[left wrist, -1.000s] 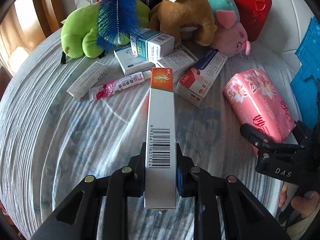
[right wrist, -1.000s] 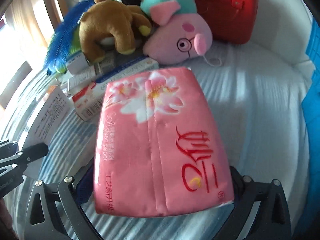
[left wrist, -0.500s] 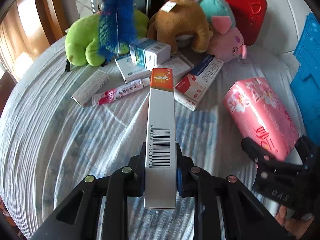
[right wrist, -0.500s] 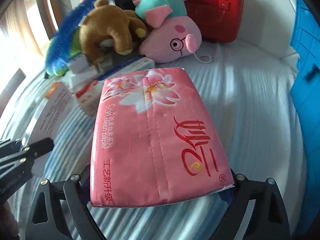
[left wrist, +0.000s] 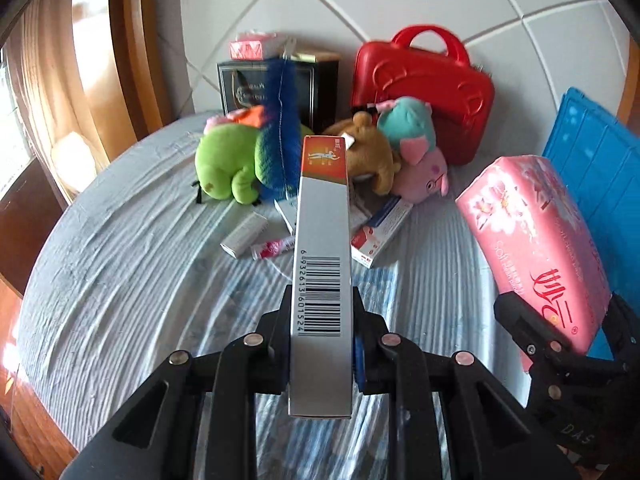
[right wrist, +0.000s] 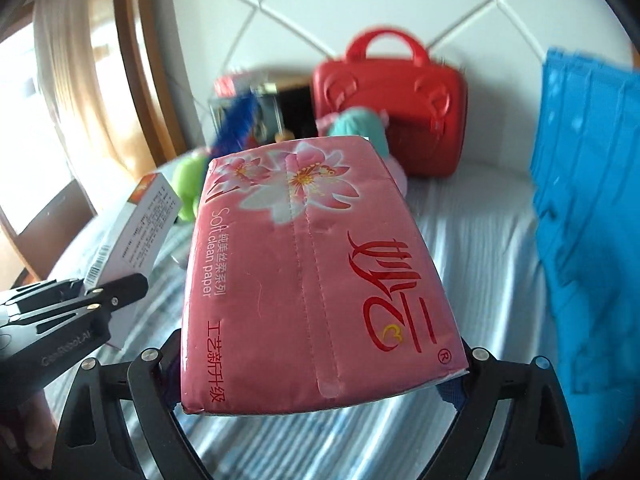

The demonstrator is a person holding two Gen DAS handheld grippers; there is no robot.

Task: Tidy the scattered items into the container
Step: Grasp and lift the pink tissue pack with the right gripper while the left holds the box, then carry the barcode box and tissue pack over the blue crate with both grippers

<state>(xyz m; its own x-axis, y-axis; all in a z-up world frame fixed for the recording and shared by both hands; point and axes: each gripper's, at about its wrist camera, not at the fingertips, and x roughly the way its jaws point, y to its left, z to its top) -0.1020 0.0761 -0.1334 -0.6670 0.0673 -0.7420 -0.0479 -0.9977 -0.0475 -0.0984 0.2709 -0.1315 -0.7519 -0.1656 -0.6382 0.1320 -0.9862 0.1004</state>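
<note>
My left gripper (left wrist: 322, 336) is shut on a long silver box with an orange end and a barcode (left wrist: 322, 264), held up above the bed. My right gripper (right wrist: 320, 360) is shut on a pink tissue pack (right wrist: 312, 264), also lifted; the pack shows in the left wrist view (left wrist: 536, 248) at the right. The blue container (right wrist: 592, 216) stands at the right, close to the tissue pack. The silver box shows in the right wrist view (right wrist: 140, 224) at the left.
On the bed (left wrist: 120, 264) lie small medicine boxes (left wrist: 380, 232) and a tube (left wrist: 272, 248). Behind them sit a green plush (left wrist: 224, 172), a blue brush (left wrist: 280, 132), a brown bear (left wrist: 372, 156), a pink pig (left wrist: 420, 168), a red case (left wrist: 424, 92) and a dark box (left wrist: 320, 88).
Both grippers have risen and tilted up with their loads; the bed items now look farther away. The wall and the blue container have come into view.
</note>
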